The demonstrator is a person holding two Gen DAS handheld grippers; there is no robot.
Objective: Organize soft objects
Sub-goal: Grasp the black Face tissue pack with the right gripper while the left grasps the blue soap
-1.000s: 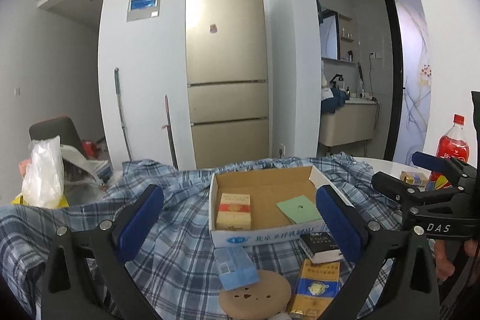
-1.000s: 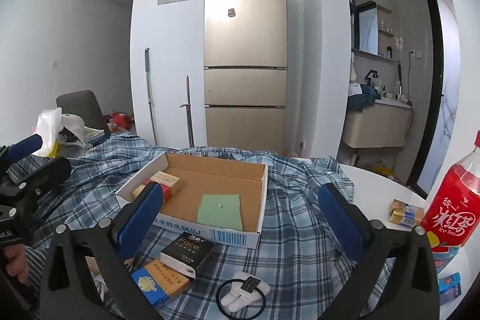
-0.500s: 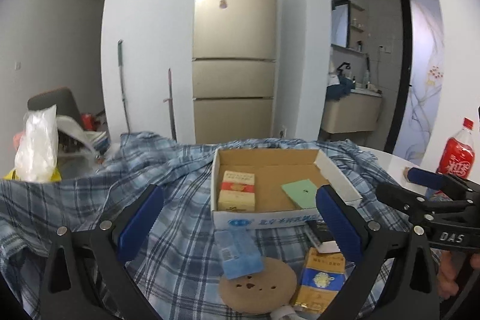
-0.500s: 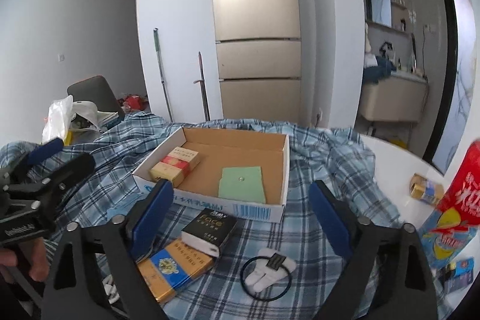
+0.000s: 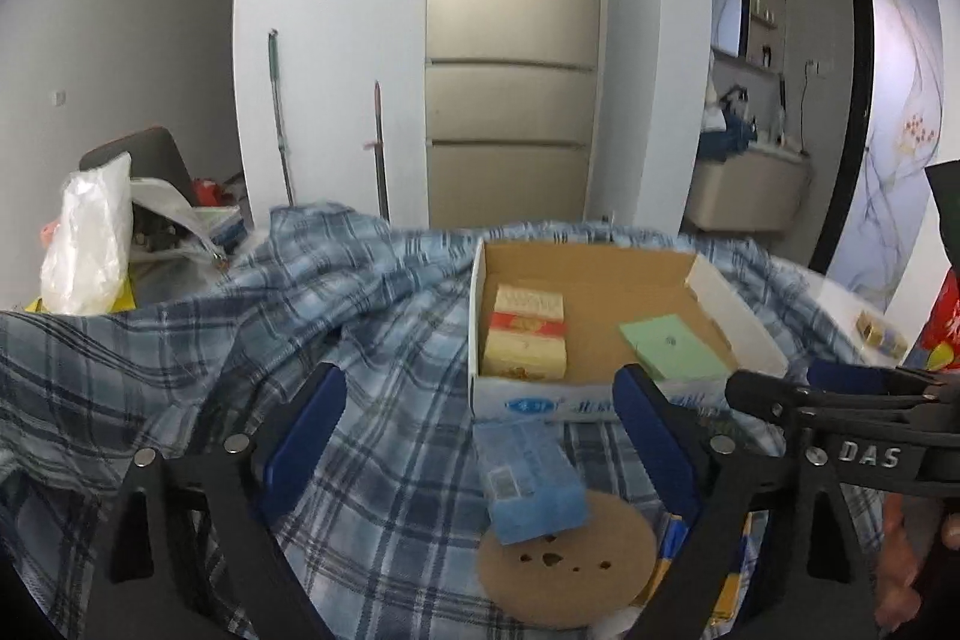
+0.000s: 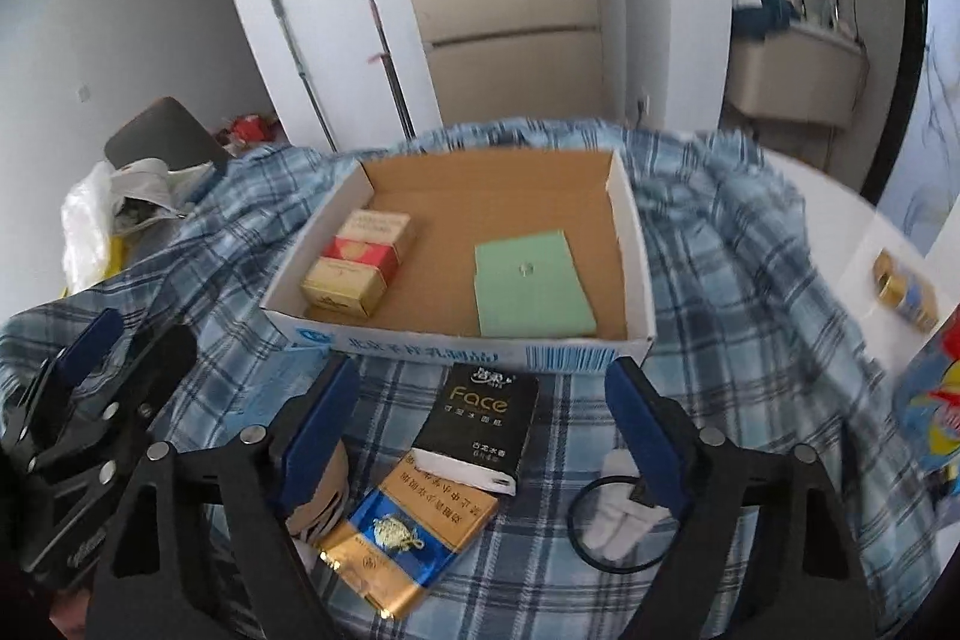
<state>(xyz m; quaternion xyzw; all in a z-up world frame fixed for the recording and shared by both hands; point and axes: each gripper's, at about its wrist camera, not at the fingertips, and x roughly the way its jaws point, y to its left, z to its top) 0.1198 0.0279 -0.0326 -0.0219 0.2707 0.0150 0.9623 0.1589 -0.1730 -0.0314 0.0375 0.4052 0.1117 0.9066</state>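
A shallow cardboard box (image 6: 630,232) (image 5: 738,307) sits on a blue plaid cloth (image 6: 750,280) (image 5: 300,304). Inside lie a red-and-gold pack (image 6: 360,268) (image 5: 528,334) and a green pad (image 6: 531,280) (image 5: 672,346). In front of the box lie a black "Face" tissue pack (image 6: 480,418), a gold-and-blue pack (image 6: 414,526), a blue tissue pack (image 5: 528,472) and a brown disc (image 5: 570,562). My left gripper (image 5: 480,436) is open above the blue pack. My right gripper (image 6: 480,436) is open above the black pack.
A black ring with a white tag (image 6: 618,514) lies on the cloth at the right. A red soda bottle (image 6: 930,388) and a small gold can (image 6: 900,286) stand on the white table at the right. A white plastic bag (image 5: 90,244) sits at the far left.
Both grippers have moved forward and tilted down toward the items in front of the box. Both stay open and empty.
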